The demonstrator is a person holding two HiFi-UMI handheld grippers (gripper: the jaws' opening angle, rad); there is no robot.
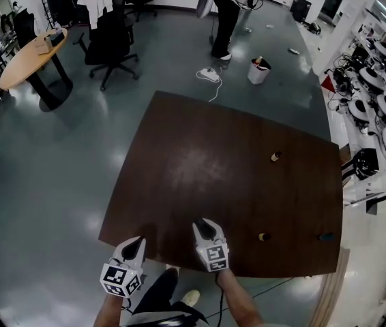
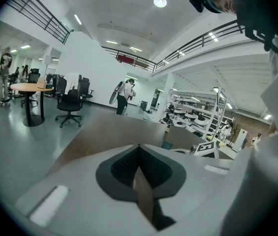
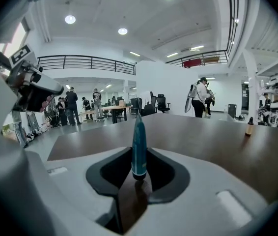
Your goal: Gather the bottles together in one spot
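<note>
Holding a slim teal bottle [image 3: 139, 136] upright between its pads, the right gripper [image 3: 139, 156] was out over the near part of the dark brown table [image 1: 200, 155], its jaws pressed in on the bottle's lower end. From above, that gripper [image 1: 205, 223] sat just inside the table's near edge, and the bottle itself was too small to pick out there. The left gripper [image 1: 136, 242] hung beside it, right at the near edge. Its jaws were together, with nothing between them [image 2: 139, 149].

Two more bottles stood on the table, well apart from each other. A small brown one [image 1: 275, 157] stood toward the far right, and it showed upright off to the right in the right gripper view [image 3: 249, 127]. Another [image 1: 264, 237] stood near the front edge, to the right of the right gripper. Farther right, by the table's corner, lay a small teal thing [image 1: 326, 237] I could not make out. Beyond the table a person [image 1: 226, 12] stood on the grey floor, near a black office chair [image 1: 111, 39].
</note>
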